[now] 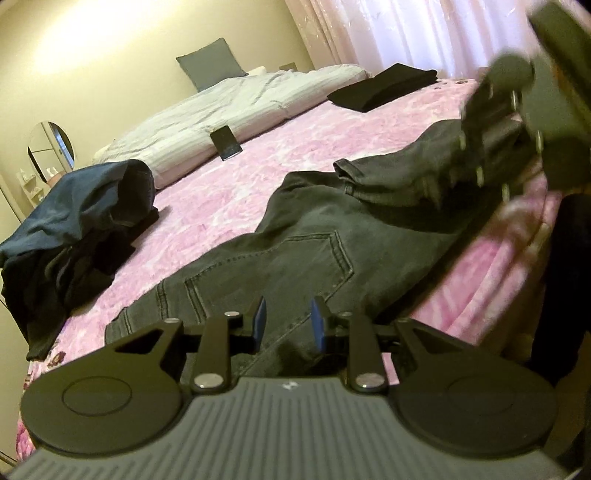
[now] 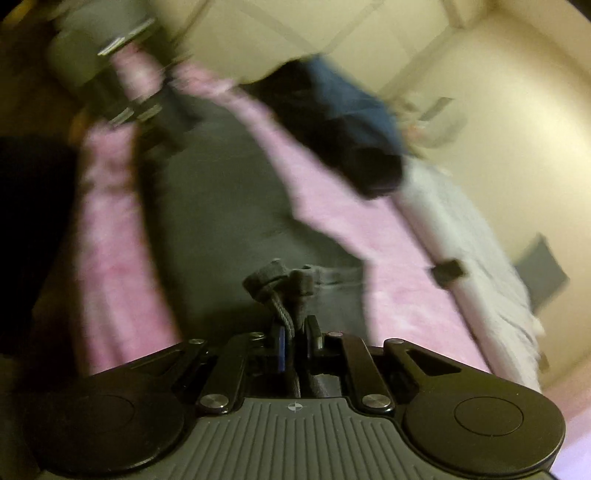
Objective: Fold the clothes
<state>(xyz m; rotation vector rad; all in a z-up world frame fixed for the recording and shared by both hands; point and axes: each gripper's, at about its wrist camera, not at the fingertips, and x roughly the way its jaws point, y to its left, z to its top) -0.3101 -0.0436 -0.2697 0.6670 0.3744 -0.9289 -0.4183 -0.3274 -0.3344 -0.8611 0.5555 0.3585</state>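
Right gripper pinches hem of grey jeans; left gripper clamps waistband just ahead. Black stack beyond already folded; dark pile at left waits.

A home bedroom, wide bed under a fluffy pink blanket, rumpled pale duvet and grey pillow toward eleven o'clock, pink curtains at one o'clock, arched mirror on the cream wall at nine o'clock, loose clothes heaped on the bed.
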